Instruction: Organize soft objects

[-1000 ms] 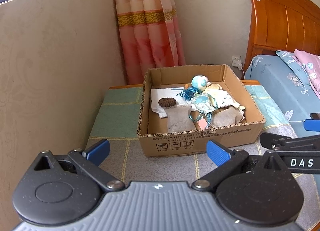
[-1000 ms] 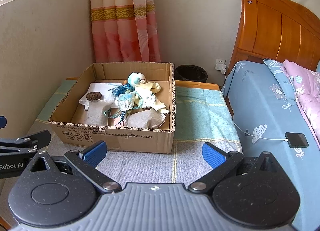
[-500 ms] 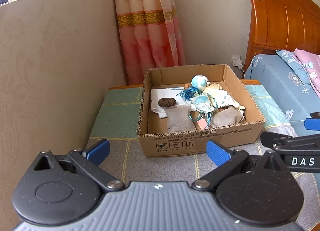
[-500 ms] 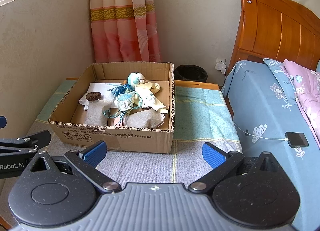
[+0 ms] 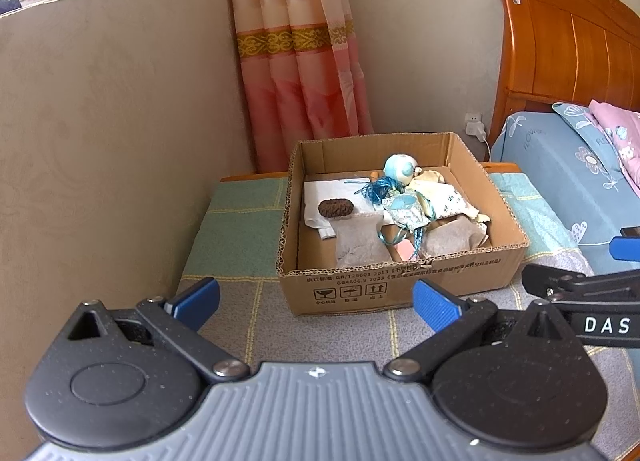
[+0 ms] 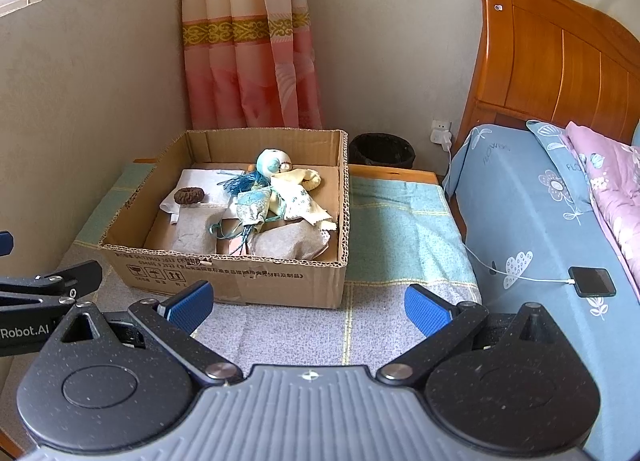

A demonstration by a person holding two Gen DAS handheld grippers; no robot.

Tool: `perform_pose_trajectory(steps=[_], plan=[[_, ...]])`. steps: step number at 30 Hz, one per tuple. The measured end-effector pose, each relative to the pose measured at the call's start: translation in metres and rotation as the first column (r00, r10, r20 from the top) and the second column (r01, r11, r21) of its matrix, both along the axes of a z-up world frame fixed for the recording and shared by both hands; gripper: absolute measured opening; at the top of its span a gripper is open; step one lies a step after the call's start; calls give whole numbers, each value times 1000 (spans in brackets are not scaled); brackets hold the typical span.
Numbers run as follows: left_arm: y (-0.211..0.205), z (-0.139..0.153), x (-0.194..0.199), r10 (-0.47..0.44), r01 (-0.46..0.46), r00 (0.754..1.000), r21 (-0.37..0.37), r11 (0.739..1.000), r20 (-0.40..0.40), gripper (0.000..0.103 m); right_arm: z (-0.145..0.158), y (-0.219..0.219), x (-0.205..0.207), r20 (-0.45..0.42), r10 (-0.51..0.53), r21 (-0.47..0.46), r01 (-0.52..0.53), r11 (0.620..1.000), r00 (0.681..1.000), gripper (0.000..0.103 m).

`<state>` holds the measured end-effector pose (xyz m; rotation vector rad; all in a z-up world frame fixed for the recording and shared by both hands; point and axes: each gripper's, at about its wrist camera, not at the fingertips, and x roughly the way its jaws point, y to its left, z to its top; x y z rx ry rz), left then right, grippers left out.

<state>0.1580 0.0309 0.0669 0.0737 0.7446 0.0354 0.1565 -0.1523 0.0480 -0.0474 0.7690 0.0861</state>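
Observation:
An open cardboard box (image 5: pixel 400 289) (image 6: pixel 248 281) stands on a low cloth-covered table. Inside lie a blue-headed doll (image 5: pixel 400 167) (image 6: pixel 272 161), a brown hair scrunchie (image 5: pixel 335 208) (image 6: pixel 189 195), a white cloth (image 5: pixel 320 197), a patterned pouch with blue ribbon (image 5: pixel 404 213) (image 6: pixel 252 205), and grey fabric pieces (image 5: pixel 358 243) (image 6: pixel 288 245). My left gripper (image 5: pixel 316 301) is open and empty, just short of the box's front wall. My right gripper (image 6: pixel 308 303) is also open and empty, at the box's front right corner.
A beige wall runs along the left, and a pink curtain (image 5: pixel 300 81) hangs behind the box. A bed with blue sheet (image 6: pixel 540 221) and wooden headboard (image 6: pixel 560 69) lies on the right. A phone on a cable (image 6: pixel 592 281) rests on it. A black bin (image 6: pixel 380 149) stands behind.

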Motion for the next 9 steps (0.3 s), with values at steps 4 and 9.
perform_pose_trajectory(steps=[4,9], plan=[[0,1,-2,2,-2,1000,-2,1000,4,102,2,0,-1,3,2,-2,-2,1000,1000,103],[0,1,-2,2,-2,1000,-2,1000,6,102,3,0,-3,8,2,-3,-2,1000,1000,103]])
